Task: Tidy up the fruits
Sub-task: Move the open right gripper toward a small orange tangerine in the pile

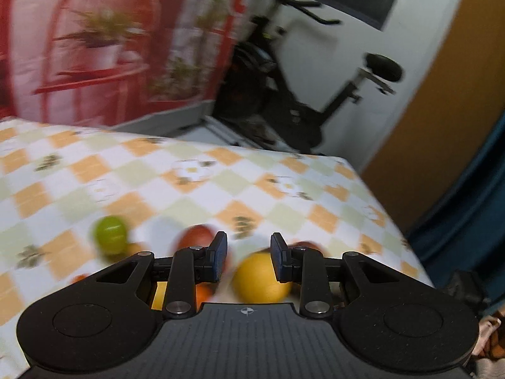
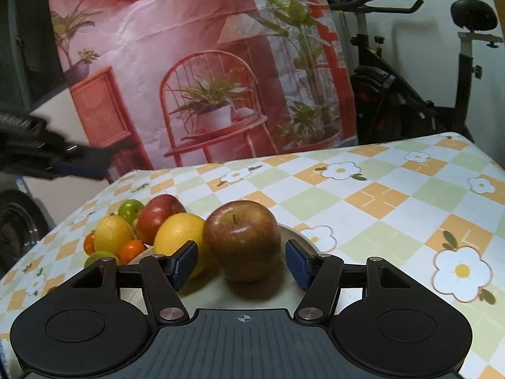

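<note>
My right claw is released: its blue pads stand either side of a red-brown apple with a sliver of daylight on each side, so nothing is gripped. That apple sits upright, stem up, on a pale plate. Touching it on the left is a big yellow-orange citrus. Past that the pile carries on with a red apple, a lemon, a small green fruit and a little tangerine. The whole lot lies close to the left edge of the table, near its far left corner.

My left claw is clenched down to a narrow gap and empty. It hangs over the same fruit, which its view shows blurred. From the right camera I see it in the air off the table's left edge. An exercise bike stands beyond the far edge.
</note>
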The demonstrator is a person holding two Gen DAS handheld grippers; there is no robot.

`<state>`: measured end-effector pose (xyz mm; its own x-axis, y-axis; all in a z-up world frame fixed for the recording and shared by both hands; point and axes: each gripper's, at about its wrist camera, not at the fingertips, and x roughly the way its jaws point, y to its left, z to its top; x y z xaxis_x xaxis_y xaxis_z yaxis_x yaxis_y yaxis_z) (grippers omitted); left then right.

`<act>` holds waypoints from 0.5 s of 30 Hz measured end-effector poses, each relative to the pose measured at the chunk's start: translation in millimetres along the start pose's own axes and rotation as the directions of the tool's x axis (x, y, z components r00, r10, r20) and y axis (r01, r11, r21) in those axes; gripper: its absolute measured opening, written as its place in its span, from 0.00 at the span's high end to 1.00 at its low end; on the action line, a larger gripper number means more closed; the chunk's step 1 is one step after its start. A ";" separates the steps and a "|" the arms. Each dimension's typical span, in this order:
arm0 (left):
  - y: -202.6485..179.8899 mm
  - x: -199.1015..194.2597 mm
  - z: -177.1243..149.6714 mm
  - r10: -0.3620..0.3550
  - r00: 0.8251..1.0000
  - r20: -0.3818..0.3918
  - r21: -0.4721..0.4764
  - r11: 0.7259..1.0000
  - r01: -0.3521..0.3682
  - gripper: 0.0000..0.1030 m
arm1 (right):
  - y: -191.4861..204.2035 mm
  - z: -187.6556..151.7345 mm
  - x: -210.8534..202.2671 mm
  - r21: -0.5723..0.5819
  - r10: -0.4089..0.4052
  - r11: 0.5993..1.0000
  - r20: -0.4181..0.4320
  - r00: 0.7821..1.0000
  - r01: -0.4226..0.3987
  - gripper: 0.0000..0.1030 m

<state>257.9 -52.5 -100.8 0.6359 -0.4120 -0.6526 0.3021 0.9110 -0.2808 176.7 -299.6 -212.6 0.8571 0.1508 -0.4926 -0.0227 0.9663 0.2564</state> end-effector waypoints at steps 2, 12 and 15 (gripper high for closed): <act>17.7 -12.4 -2.4 0.038 0.999 0.013 -0.029 0.999 -0.038 0.70 | 1.6 -0.7 -4.2 0.004 -0.022 1.000 -0.001 1.000 0.022 0.44; 68.0 -45.3 -13.7 0.109 0.993 0.047 -0.115 0.988 -0.103 0.70 | 26.0 2.4 -25.2 0.008 -0.061 0.998 -0.016 0.998 0.061 0.44; 70.5 -45.0 -22.2 0.093 0.995 0.043 -0.109 0.990 -0.088 0.70 | 40.5 8.3 -26.1 -0.013 -0.051 0.999 -0.025 0.998 0.050 0.44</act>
<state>234.9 30.6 -106.8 0.6911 -0.3257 -0.6452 0.1654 0.9403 -0.2974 157.7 -266.1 -182.4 0.8439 0.1070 -0.5257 0.0135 0.9754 0.2202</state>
